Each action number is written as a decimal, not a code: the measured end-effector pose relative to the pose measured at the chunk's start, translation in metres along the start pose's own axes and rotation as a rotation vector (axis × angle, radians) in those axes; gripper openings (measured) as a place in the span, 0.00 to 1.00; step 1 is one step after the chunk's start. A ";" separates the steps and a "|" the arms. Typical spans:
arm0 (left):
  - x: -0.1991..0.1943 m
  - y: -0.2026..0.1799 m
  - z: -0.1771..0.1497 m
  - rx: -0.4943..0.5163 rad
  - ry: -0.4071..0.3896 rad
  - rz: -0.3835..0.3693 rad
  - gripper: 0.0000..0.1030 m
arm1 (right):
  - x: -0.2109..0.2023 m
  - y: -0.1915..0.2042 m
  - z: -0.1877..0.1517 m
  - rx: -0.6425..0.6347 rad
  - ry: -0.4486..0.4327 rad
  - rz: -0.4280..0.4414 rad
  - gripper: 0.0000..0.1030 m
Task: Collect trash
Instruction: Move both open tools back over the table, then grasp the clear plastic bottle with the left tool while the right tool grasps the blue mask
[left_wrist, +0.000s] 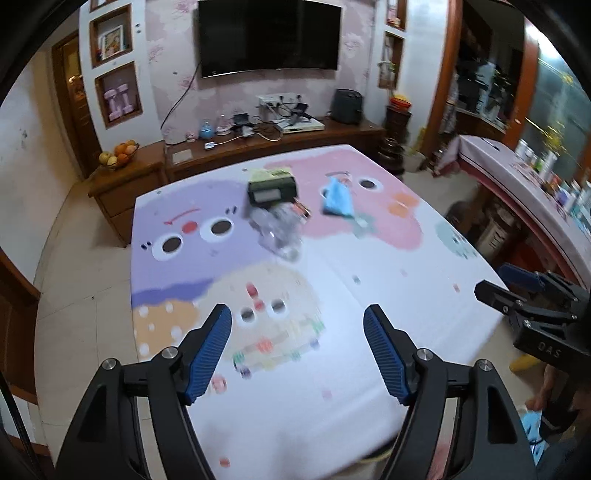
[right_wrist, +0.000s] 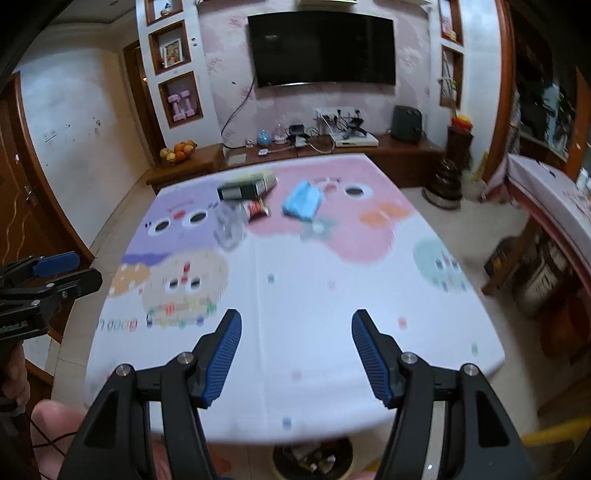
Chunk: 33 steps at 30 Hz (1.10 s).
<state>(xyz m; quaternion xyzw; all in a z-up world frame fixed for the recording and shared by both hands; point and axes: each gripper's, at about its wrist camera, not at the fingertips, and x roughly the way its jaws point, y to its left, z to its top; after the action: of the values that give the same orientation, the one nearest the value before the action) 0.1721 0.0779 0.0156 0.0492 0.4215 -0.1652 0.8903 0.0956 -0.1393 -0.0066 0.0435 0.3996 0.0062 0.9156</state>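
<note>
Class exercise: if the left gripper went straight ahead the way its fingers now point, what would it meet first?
The left gripper is open and aimed over the patterned table cover. Nothing lies between its fingers; the first item in line is probably the crumpled clear plastic, with the dark box just behind it. Blur leaves depth uncertain.

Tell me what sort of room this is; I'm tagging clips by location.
Most likely a home living room: a wall-mounted television above a low wooden cabinet, a fruit bowl on a side cabinet, and a table with a cartoon-print cover.

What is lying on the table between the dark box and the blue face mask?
In the right wrist view, a small red wrapper lies between the dark box and the blue face mask, nearer the box. Otherwise only printed tablecloth shows there.
</note>
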 end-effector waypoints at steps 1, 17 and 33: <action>0.007 0.003 0.009 -0.015 0.004 0.000 0.71 | 0.007 0.000 0.009 0.001 0.003 0.011 0.60; 0.212 0.033 0.119 -0.335 0.197 0.018 0.71 | 0.200 -0.050 0.127 0.195 0.185 0.067 0.60; 0.291 0.023 0.110 -0.366 0.312 0.113 0.71 | 0.305 -0.059 0.160 0.327 0.225 0.081 0.61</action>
<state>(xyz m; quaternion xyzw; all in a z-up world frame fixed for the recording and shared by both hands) 0.4322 0.0009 -0.1383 -0.0644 0.5731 -0.0266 0.8165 0.4188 -0.1961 -0.1268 0.2065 0.4931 -0.0171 0.8449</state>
